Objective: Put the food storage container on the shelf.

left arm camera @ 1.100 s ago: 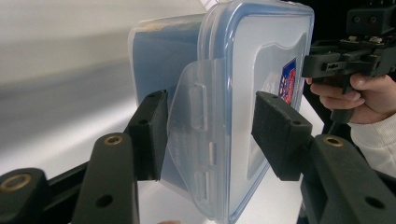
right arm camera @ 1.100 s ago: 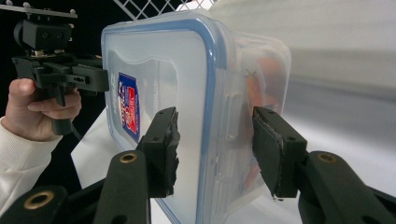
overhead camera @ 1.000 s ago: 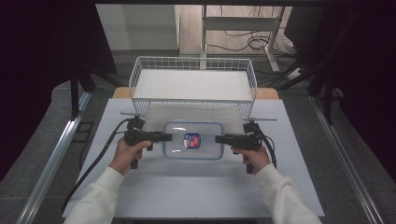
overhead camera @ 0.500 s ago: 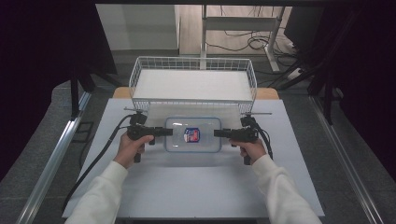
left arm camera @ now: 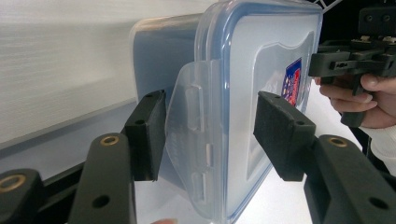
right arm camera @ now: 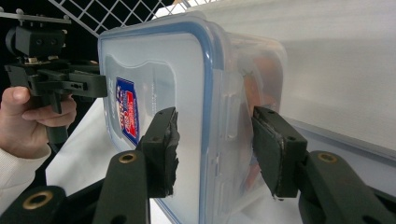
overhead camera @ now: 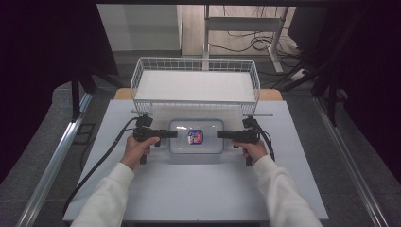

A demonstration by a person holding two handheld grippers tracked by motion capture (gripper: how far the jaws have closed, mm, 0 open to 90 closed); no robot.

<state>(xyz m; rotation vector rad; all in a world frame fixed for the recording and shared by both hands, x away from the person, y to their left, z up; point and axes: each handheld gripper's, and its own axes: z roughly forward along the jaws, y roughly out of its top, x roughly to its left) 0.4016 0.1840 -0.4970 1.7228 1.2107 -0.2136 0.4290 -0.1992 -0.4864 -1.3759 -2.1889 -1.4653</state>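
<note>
Claws left point(overhead camera: 174, 134) and right point(overhead camera: 220, 135) straddle container point(overhead camera: 208, 128) ends, pads barely apart.

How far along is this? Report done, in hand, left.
Done: lidded container sits on the table, lid on. In hand: left claw and right claw straddle its ends, pads not visibly clamped. Left: gripping it; perhaps lifting it into the wire basket.

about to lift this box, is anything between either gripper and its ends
Nothing visible. The left gripper straddles the latch flap on one end of the lidded plastic box, and the right gripper straddles the opposite end; both sets of jaws stand open around it.
</note>
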